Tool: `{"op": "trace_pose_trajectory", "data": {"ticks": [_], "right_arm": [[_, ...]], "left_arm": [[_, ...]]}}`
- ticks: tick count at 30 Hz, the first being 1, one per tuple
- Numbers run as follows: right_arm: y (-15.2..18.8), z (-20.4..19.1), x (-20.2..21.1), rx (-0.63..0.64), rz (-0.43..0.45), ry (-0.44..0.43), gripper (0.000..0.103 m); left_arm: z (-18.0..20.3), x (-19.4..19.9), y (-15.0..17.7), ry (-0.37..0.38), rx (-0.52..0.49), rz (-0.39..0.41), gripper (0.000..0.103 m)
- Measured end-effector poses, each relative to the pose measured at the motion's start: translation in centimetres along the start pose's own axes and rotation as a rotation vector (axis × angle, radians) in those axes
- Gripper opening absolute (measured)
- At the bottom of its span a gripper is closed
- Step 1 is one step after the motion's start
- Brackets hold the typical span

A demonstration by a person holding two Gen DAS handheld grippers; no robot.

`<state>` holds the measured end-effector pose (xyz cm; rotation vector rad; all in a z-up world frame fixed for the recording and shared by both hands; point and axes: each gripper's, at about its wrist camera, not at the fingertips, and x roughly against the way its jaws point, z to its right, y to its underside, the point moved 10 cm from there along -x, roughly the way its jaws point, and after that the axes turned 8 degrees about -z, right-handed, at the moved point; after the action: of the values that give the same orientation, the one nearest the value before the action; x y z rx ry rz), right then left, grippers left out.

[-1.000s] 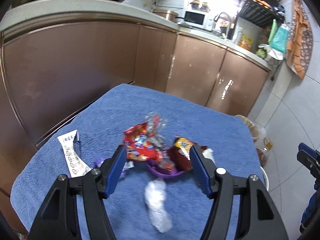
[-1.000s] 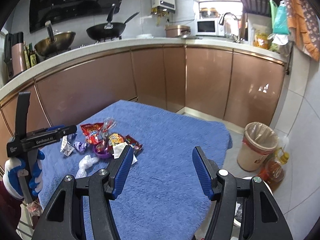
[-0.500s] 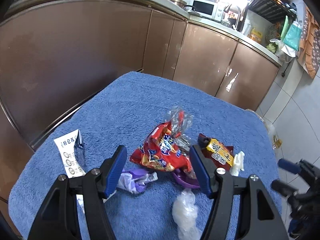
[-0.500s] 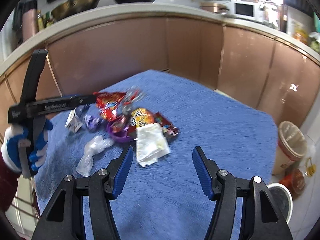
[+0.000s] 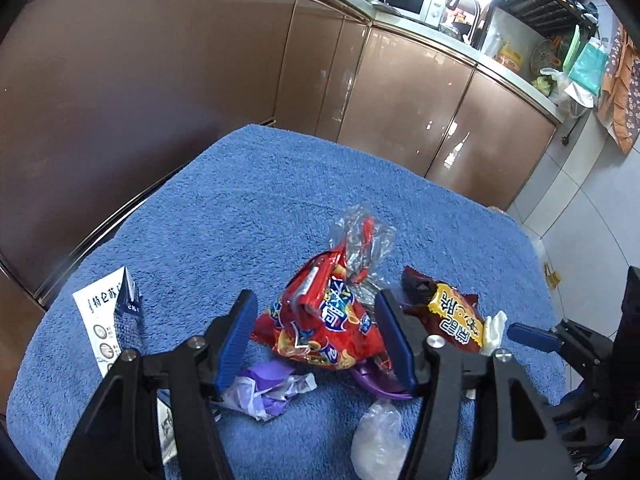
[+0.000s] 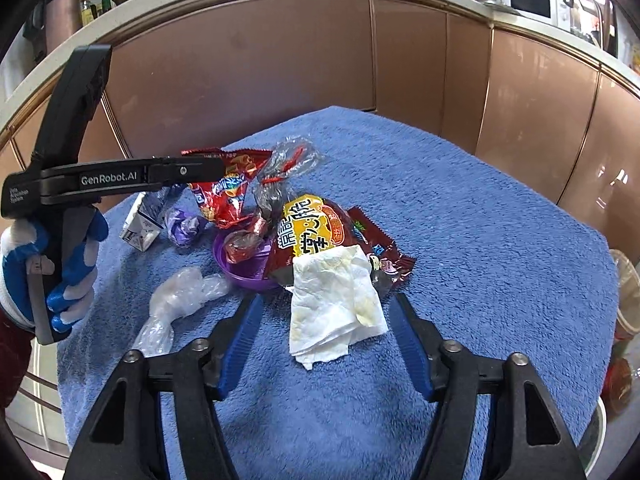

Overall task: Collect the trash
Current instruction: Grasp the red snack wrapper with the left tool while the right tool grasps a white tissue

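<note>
A heap of trash lies on a blue towel (image 5: 248, 208). My left gripper (image 5: 316, 336) is open, its fingers on either side of a red snack bag (image 5: 320, 328). A brown and yellow wrapper (image 5: 448, 316), a purple bowl (image 6: 244, 272), a purple crumpled wrapper (image 5: 264, 392), a clear plastic bag (image 5: 376, 444) and a small carton (image 5: 116, 320) lie around it. My right gripper (image 6: 328, 332) is open, its fingers on either side of a white crumpled tissue (image 6: 336, 304). The left gripper also shows in the right wrist view (image 6: 208, 172), over the red bag (image 6: 220, 196).
Brown kitchen cabinets (image 5: 160, 80) stand close behind the towel-covered table. A lined trash bin (image 6: 624, 300) stands on the floor at the right edge of the right wrist view. The towel's right half (image 6: 480, 240) holds nothing.
Both grippers have moved down and forward to the trash heap. The left now straddles the red bag, the right the tissue.
</note>
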<state>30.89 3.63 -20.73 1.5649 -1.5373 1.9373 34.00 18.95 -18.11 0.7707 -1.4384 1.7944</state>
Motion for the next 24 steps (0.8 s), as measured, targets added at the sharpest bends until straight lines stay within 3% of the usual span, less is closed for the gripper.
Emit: {"op": "trace_pose_trajectory", "data": {"ticks": [8,16,20,24], "right_arm": [[0.3,0.6,-1.9,-0.023,-0.027,-0.034,0.066],[0.6,0.8,-2.4,-0.031,-0.041,-0.049,0.039],[0.9,0.5,-2.1,-0.019,-0.043,-0.053,0.020],[1.2,0.4,-1.3,-0.018,-0.035,-0.056,0.011]], "left_arm": [[0.0,-1.0,0.1,-0.008,-0.004,-0.027,0.042],[-0.2,-1.1,0.0,-0.004,0.012,-0.037,0.024],[-0.2,-1.0,0.1,-0.001,0.019,-0.037,0.014],[-0.5,-0.5,0.0,0.011,0.041,-0.026,0.010]]}}
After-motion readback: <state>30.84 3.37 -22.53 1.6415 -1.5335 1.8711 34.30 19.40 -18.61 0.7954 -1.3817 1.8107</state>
